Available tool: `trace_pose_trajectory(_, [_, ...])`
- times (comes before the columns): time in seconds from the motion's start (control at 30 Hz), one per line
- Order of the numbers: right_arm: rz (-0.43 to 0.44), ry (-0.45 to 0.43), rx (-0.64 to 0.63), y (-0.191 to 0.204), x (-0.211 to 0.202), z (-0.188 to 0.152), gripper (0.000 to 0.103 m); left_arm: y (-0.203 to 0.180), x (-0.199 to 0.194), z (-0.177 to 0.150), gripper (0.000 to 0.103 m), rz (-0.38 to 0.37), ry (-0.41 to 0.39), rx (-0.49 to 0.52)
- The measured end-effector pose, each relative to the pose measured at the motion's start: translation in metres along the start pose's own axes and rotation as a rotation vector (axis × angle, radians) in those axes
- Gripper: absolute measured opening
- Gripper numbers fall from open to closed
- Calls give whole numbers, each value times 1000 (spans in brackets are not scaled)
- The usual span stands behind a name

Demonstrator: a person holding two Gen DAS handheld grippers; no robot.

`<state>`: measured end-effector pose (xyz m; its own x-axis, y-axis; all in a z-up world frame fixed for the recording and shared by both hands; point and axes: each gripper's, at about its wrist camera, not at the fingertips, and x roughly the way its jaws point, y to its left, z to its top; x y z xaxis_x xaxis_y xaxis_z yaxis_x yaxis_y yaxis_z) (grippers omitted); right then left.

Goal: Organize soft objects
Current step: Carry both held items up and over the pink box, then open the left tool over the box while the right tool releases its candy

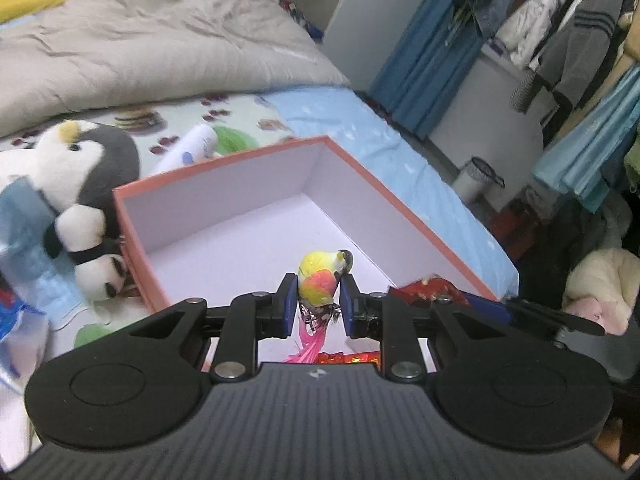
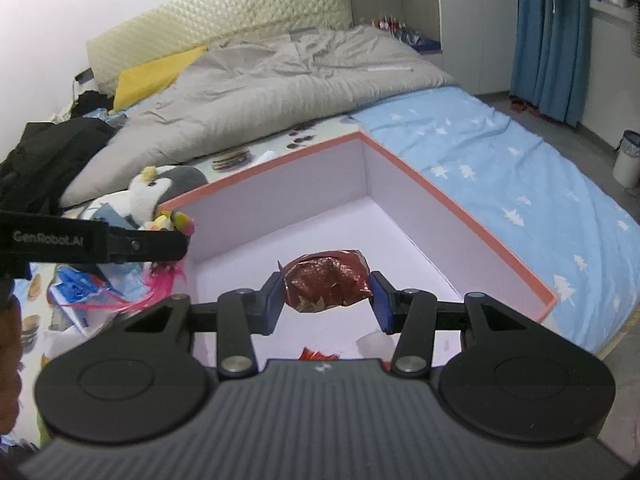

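Bed [image 2: 500, 168] carries an open orange box [image 2: 460, 216] ahead of both claws. Left claw [image 1: 319, 300] is clamped on a toy parrot [image 1: 320, 276] over the box's near edge. Right claw [image 2: 326, 296] grips a crumpled red foil ball [image 2: 326, 282] above the box floor.

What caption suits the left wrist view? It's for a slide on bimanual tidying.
Left gripper holds a toy parrot above the open pink box on the bed.

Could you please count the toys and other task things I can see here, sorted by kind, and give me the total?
Plush animals: 2, the penguin and the panda beside the box.
Toy birds: 1, the parrot in the left tongs.
Red foil bundles: 1, the bundle in the right tongs.
Boxes: 1, the open box.
Total: 5
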<state>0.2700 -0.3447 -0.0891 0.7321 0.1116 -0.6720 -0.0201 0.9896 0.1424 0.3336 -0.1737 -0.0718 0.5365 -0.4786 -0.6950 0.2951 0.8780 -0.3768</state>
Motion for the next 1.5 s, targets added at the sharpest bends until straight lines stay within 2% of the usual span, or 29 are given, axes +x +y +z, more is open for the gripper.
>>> trace_pose_trajectory(0.1, [-16, 48, -12, -7, 20, 4, 49, -1, 18, 2, 27, -3, 39, 1])
trace_pose_trajectory(0.27, [-40, 103, 47, -24, 39, -3, 49, 7, 44, -4, 27, 0, 106, -41])
trace_pose_trajectory(0.47, [-34, 110, 45, -27, 37, -5, 50, 9, 51, -9, 27, 14, 114, -36])
trace_pose_trajectory(0.53, [-30, 116, 38, -26, 38, -5, 54, 9, 49, -9, 34, 26, 112, -27])
trace_pose_trajectory(0.6, [-32, 121, 43, -27, 38, -6, 58, 7, 46, -10, 39, 26, 102, -19])
trace_pose_trajectory(1.0, [19, 31, 37, -15, -4, -23, 59, 7, -5, -26, 39, 48, -3, 46])
trace_pose_trajectory(1.2, [54, -32, 26, -3, -33, -42, 59, 3, -36, -51, 39, 83, -83, 108])
trace_pose_trajectory(1.5, [68, -105, 30, 10, -70, -79, 59, 6, -66, -95, 39, 126, -115, 119])
